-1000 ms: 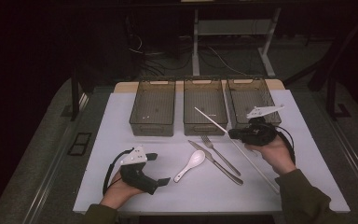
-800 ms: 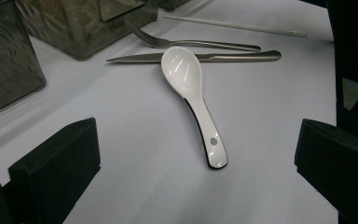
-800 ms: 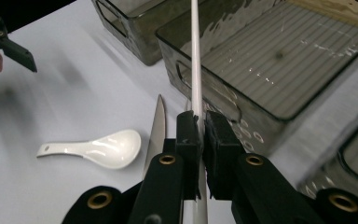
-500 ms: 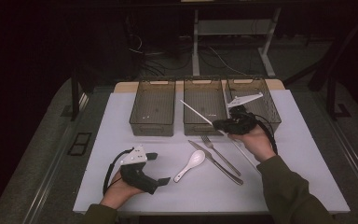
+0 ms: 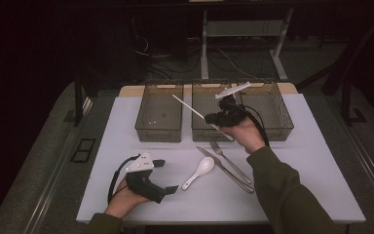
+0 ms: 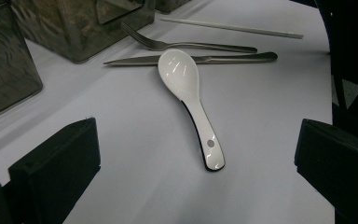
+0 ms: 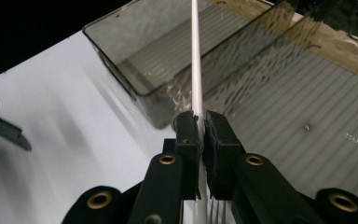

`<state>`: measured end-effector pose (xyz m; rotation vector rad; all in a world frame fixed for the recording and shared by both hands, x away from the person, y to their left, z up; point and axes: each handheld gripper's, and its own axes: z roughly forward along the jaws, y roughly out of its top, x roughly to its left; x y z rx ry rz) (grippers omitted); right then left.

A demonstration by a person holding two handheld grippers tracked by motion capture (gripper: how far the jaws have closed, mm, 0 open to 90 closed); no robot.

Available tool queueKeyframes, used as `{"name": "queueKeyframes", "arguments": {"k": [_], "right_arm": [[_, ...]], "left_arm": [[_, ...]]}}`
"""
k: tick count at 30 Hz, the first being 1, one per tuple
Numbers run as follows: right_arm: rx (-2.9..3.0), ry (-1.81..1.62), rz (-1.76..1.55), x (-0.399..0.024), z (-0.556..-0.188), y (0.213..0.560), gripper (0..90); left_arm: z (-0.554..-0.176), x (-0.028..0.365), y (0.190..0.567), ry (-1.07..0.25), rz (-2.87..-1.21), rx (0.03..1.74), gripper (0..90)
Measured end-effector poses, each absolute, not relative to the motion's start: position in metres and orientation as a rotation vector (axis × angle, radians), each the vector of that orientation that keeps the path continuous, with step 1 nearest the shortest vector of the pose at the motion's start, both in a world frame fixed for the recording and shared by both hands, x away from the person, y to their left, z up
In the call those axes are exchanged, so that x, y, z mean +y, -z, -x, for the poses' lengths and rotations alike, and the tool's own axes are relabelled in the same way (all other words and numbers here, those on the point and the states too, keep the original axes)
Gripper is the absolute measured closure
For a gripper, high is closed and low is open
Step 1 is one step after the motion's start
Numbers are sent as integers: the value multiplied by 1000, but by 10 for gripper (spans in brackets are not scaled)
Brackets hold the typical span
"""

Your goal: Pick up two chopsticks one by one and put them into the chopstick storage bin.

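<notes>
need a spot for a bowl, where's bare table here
Bare: the white table right of the knife and fork, and the left edge beside the left bin. Crowded: the middle, with spoon, cutlery and the left gripper.

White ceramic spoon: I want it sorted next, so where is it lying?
In the high view the white ceramic spoon lies on the table, between the left gripper and the steel knife.
</notes>
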<state>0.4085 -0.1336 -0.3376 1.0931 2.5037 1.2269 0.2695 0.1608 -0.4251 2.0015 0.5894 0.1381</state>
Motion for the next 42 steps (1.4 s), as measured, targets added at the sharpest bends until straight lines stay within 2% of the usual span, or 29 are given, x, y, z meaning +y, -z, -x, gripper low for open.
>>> {"name": "queueKeyframes", "arguments": {"k": [30,42], "right_arm": [[2572,-1085,-1164,-28,-475,353,844],[2546,-1011,-1258,-1,-502,361,844]], "left_arm": [[-269,161,423,-137,-1996,565,0],[-268,161,422,-130,-1990,559,0]]}}
